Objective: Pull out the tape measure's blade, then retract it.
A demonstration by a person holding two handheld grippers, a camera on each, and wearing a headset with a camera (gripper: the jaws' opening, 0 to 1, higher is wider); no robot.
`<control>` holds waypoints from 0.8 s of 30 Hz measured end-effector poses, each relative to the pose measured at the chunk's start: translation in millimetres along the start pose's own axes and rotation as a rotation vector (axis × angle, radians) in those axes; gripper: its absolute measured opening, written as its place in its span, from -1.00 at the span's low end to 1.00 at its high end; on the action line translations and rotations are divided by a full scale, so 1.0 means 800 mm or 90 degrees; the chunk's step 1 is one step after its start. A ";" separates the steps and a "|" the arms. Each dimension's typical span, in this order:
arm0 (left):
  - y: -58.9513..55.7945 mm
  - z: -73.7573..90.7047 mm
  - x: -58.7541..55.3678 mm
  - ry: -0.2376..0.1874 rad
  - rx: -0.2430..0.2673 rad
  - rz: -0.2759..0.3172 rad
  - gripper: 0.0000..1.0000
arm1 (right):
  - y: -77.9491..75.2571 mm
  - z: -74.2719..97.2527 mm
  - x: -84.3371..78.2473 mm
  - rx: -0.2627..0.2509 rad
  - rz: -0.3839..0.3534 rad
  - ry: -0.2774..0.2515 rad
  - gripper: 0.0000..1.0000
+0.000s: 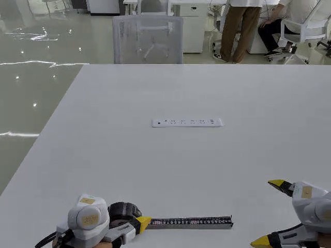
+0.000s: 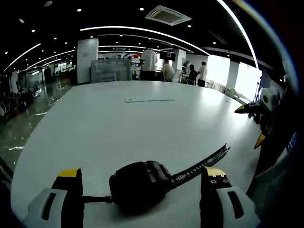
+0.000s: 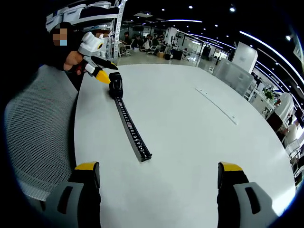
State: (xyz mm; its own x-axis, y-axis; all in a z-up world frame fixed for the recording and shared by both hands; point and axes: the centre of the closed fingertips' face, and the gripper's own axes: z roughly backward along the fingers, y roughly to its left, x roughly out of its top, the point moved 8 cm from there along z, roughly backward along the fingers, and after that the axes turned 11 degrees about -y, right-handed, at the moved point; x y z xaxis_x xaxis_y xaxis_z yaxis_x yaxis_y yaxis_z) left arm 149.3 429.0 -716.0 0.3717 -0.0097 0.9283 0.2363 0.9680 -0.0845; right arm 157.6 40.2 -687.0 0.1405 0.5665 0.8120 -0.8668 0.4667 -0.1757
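Tape measure case (image 1: 123, 213) sits at the near left edge of the table (image 1: 207, 165), between the spread jaws of the left tongs (image 2: 141, 172). In the left gripper view both jaws stand clear of it, so these tongs are open around it, not clamped. The blade (image 1: 191, 222) lies pulled out flat on the table, running right from the case, its tip free. The right tongs (image 1: 270, 213) are at the near right, apart from the tip, jaws wide and empty. A power strip (image 1: 187, 122) lies mid-table, and a chair (image 1: 148, 39) stands at the far edge.
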 end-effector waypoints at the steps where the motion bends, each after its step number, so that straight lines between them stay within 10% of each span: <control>1: -0.001 -0.002 -0.002 -0.001 -0.004 -0.001 1.00 | 0.000 -0.003 -0.001 0.004 0.005 0.005 1.00; 16: -0.002 -0.018 -0.023 0.017 -0.022 0.056 1.00 | -0.018 -0.069 -0.002 0.120 0.073 0.078 0.99; 24: 0.007 -0.023 -0.026 -0.003 -0.008 0.060 1.00 | -0.012 -0.088 -0.004 0.184 0.082 0.102 0.59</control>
State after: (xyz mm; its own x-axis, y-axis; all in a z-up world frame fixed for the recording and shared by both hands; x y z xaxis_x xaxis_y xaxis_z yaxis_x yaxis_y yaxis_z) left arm 159.5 429.7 -742.3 0.3882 0.0833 0.9178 0.2120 0.9611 -0.1769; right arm 199.0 82.0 -726.9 0.0739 0.7180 0.6921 -0.9785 0.1861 -0.0886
